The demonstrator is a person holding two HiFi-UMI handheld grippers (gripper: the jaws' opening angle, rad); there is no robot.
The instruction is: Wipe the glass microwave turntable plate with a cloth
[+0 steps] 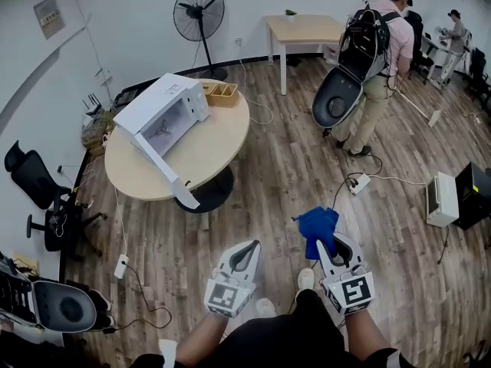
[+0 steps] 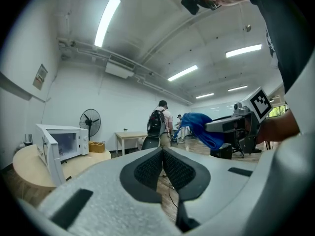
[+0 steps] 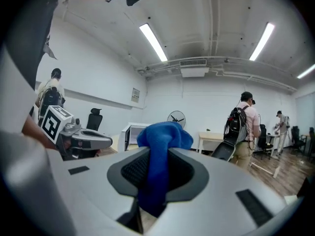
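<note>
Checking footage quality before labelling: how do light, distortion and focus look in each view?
Head view: even light, no harsh shadows, walls bowed by the wide lens, microwave sharp. Left gripper view: black corners, ceiling lamp blown white. Right gripper view: same black corners, blue cloth clear.

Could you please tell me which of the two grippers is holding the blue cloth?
The right gripper: its jaws are shut on the blue cloth, whereas the left gripper has its jaws closed together with nothing between them.
</note>
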